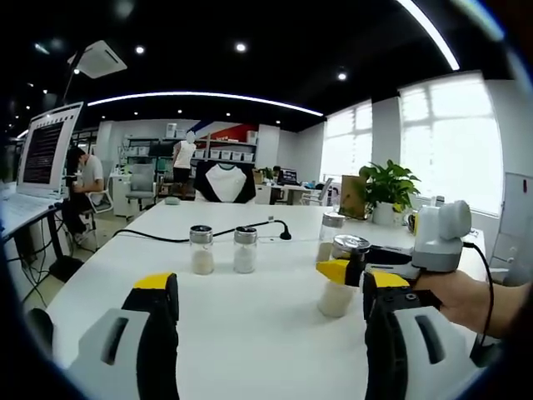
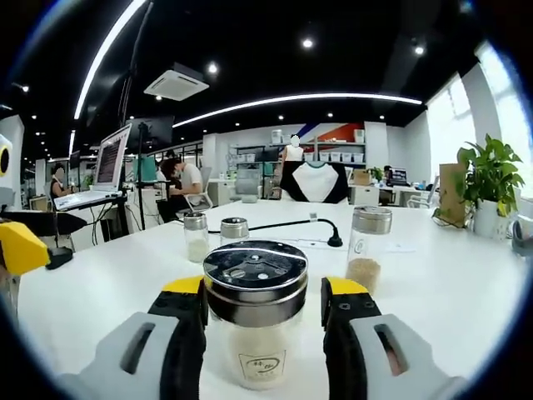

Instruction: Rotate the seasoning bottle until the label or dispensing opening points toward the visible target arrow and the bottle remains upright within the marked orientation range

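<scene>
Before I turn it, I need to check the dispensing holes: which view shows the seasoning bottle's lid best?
The right gripper view: the seasoning bottle stands close between the right hand-held gripper jaws, its perforated lid facing the camera. The left gripper view shows it small, partly hidden behind that hand-held gripper, holes unreadable.

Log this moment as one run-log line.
right hand-held gripper: jaws around seasoning bottle, upright on table | left hand-held gripper: open, holding nothing | two shakers beyond

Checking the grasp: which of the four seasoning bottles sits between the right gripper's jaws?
The nearest bottle, holding white powder, between the right gripper jaws. The brown-filled bottle and the pair stand farther back.
</scene>
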Demonstrator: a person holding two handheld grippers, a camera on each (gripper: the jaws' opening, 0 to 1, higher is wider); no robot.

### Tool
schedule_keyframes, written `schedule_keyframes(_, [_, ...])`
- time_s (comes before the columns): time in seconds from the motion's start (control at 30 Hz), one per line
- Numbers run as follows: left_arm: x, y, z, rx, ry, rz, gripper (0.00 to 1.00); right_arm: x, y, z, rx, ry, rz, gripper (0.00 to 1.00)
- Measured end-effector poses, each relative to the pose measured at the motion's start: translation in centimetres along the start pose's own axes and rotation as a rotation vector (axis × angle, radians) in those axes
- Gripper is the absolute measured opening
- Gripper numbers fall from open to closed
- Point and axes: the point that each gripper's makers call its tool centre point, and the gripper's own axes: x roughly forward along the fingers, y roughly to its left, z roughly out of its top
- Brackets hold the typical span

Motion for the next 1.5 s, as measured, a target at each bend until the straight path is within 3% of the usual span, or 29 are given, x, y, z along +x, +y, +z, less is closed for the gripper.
schedule_keyframes(0.27, [-0.2, 0.0, 0.0, -0.003, -0.001, 0.0, 0.97, -0.7, 0.2, -0.6, -0.009, 0.032, 0.053, 0.59])
schedule_keyframes(0.37, [-0.2, 0.0, 0.0, -0.004, -0.001, -0.001, 0.97, -1.3, 1.2, -0.7, -0.02, 0.025, 0.157, 0.6])
schedule_keyframes(0.47, [-0.2, 0.0, -0.1, -0.006, 0.0, -0.002, 0.97, -1.7, 0.8, -1.0, -0.026, 0.04, 0.177, 0.61])
schedule_keyframes(0.7, [-0.3, -0.1, -0.1, -0.01, -0.001, -0.003, 0.96, -2.3, 0.9, -1.0, -0.049, 0.064, 0.308, 0.65])
schedule_keyframes(0.87, [-0.4, 0.0, 0.1, -0.007, -0.002, 0.0, 0.96, -3.0, 1.7, -0.7, -0.058, 0.057, 0.48, 0.65])
schedule_keyframes(1.03, [-0.6, 0.5, 0.2, -0.007, -0.007, 0.019, 0.95, -3.0, 0.9, -0.8, -0.079, 0.064, 0.54, 0.62])
schedule_keyframes(1.13, [-0.6, 0.6, 0.2, -0.006, -0.004, 0.019, 0.95, -3.3, 1.4, -0.2, -0.038, 0.046, 0.628, 0.58])
schedule_keyframes(1.2, [-0.6, 0.5, 0.1, -0.006, -0.002, 0.018, 0.95, -3.1, 1.0, -0.2, -0.077, 0.046, 0.637, 0.58])
schedule_keyframes(1.37, [-0.5, 0.5, 0.0, -0.011, 0.003, 0.014, 0.95, -3.7, 1.9, 0.2, -0.01, 0.035, 0.757, 0.58])
schedule_keyframes(1.5, [-0.5, 0.6, 0.1, -0.009, 0.004, 0.018, 0.95, -3.2, 2.0, -0.4, -0.028, 0.056, 0.799, 0.58])
